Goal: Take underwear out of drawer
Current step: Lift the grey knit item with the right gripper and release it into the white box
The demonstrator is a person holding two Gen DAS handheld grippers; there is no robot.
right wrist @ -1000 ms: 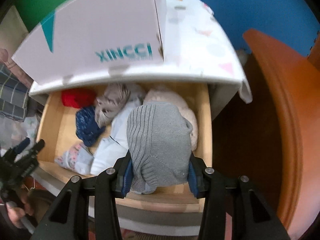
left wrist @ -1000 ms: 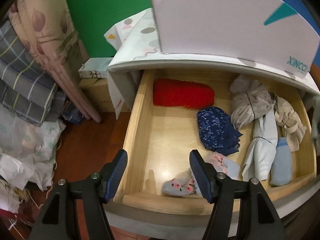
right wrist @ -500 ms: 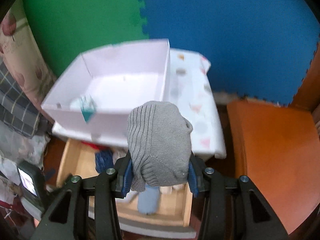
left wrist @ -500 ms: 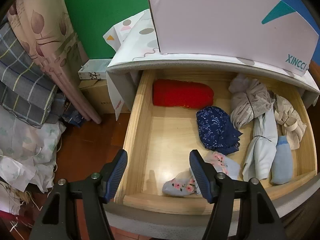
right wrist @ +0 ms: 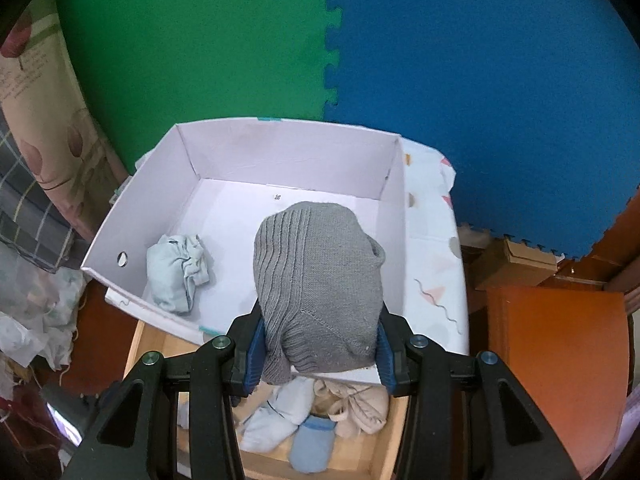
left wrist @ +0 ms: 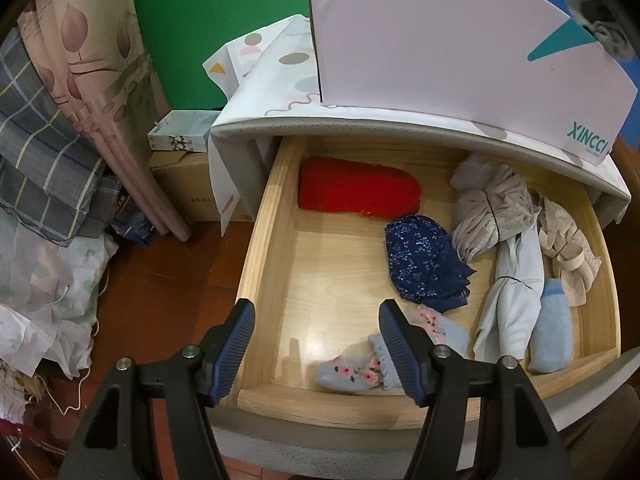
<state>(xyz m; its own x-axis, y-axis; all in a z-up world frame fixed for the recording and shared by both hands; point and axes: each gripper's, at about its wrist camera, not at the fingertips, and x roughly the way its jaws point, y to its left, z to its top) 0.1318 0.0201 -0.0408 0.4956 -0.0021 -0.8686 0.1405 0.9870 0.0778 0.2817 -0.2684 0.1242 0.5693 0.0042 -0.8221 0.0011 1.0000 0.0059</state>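
My right gripper (right wrist: 318,350) is shut on a grey ribbed knit garment (right wrist: 318,292), which hangs over the open white cardboard box (right wrist: 132,240) on the cabinet top. A pale blue bundle (right wrist: 178,276) lies in the box's near left corner. Below, the wooden drawer (left wrist: 264,248) stands pulled out. It holds a red roll (left wrist: 356,194), a navy flowered piece (left wrist: 426,266), a floral sock bundle (left wrist: 356,370), grey-beige (left wrist: 490,208) and light blue items (left wrist: 514,300). My left gripper (left wrist: 316,346) hovers open over the drawer's front left corner, holding nothing.
The white cabinet (left wrist: 360,116) has a patterned cloth (right wrist: 434,264) on top. Folded bedding and bags (left wrist: 52,160) pile up at the left on the red-brown floor. An orange wooden piece (right wrist: 560,360) stands at the right. Green and blue foam mats (right wrist: 340,40) cover the wall.
My right gripper has risen with the grey garment from drawer level to above the white box, whose inside now shows. The left gripper has stayed put.
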